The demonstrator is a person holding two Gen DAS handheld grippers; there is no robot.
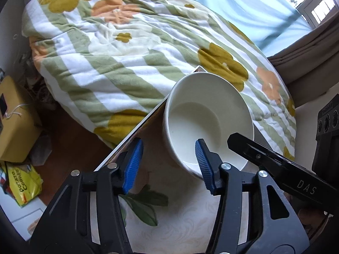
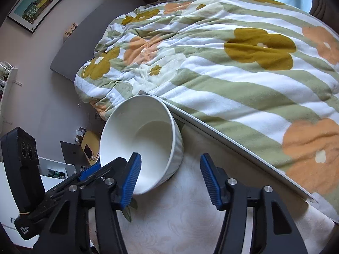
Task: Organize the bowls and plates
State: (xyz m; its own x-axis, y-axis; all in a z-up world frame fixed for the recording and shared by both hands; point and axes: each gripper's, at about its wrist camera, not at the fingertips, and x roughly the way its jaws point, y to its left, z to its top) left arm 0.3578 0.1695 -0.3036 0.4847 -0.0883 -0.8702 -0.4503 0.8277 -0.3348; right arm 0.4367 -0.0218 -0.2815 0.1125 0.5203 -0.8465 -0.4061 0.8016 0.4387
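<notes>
On the left, my left gripper (image 1: 167, 165) straddles the near rim of the white bowl (image 1: 203, 114), one blue pad inside, the other outside; a gap remains, so the fingers are apart, not yet pinching. The bowl sits at the table's (image 2: 190, 222) far edge, close to its corner, hard against the flowered quilt (image 2: 233, 67). To the right, my right gripper (image 2: 170, 173) has one pad inside the opposite rim and the other over bare tablecloth, fingers apart. I judge two grips are meant to steady a deep bowl.
</notes>
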